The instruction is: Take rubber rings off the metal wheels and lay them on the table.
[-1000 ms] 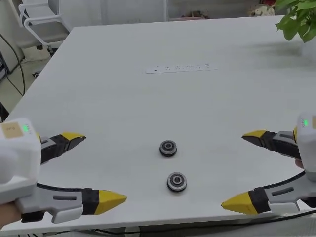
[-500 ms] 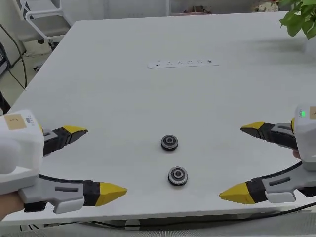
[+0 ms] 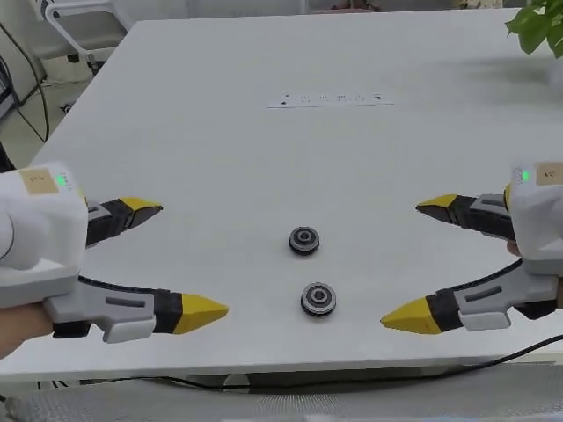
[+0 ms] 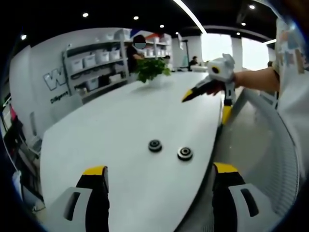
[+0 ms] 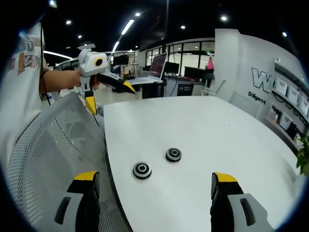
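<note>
Two small metal wheels with black rubber rings lie flat on the white table, one farther [image 3: 303,240] and one nearer [image 3: 318,299] the front edge. They also appear in the left gripper view [image 4: 155,145] [image 4: 185,153] and the right gripper view [image 5: 173,154] [image 5: 142,170]. My left gripper [image 3: 189,259] hovers open at the left, its yellow-tipped jaws spread wide and pointing at the wheels. My right gripper [image 3: 413,262] hovers open at the right, mirroring it. Both grippers stand well apart from the wheels and hold nothing.
A thin white strip with small marks [image 3: 330,99] lies farther back on the table. Green plant leaves [image 3: 538,25] sit at the far right corner. A chair [image 3: 66,22] stands beyond the far left corner. The table's front edge [image 3: 264,369] runs just below the grippers.
The head view has tilted and shifted, so the table appears lower and closer. Both grippers have edged slightly inward toward the wheels, still open. The wheels have not moved.
</note>
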Tool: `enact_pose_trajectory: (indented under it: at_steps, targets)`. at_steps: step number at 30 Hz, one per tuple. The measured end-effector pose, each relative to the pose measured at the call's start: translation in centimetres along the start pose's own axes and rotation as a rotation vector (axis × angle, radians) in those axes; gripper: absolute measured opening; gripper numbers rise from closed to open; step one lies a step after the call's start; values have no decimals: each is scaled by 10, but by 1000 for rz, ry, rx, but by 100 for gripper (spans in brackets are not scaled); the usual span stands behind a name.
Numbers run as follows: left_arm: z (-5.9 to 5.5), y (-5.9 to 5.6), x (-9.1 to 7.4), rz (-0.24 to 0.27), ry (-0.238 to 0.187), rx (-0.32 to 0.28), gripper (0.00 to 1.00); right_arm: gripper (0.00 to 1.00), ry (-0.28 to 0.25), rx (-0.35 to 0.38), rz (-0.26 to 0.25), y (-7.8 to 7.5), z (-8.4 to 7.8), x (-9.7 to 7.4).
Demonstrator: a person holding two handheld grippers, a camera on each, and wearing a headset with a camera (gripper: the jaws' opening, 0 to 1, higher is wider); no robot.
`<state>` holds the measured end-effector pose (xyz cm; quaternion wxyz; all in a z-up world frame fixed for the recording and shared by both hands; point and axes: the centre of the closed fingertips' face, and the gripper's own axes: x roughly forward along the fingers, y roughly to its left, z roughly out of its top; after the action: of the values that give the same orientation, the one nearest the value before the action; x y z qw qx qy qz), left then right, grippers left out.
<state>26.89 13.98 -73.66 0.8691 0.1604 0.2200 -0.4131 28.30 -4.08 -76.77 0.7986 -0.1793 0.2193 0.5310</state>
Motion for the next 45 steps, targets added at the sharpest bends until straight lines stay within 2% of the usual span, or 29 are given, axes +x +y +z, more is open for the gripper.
enact_pose_trajectory:
  at_steps: [3,9,13,18,23,26,34,45]
  targets:
    - [1,0,3,-6,-4,3,89,96,-4,-16,14,2,2,4]
    - [-3,0,11,-29,15,11,89,93,9,-29,38,2,-1,13]
    - [-6,0,16,-44,28,15,88,92,35,-40,56,3,-9,18]
    - [-4,-1,24,-63,25,17,85,87,55,-75,73,3,-13,23]
    - [-8,-2,33,-84,57,31,85,85,88,-97,98,2,-20,29]
    - [-6,-3,36,-97,59,37,85,83,91,-111,101,-1,-21,33]
    - [-6,-8,47,-140,74,72,81,79,105,-111,142,0,-22,41]
    - [-10,-11,62,-186,101,90,77,74,134,-131,176,-1,-27,54]
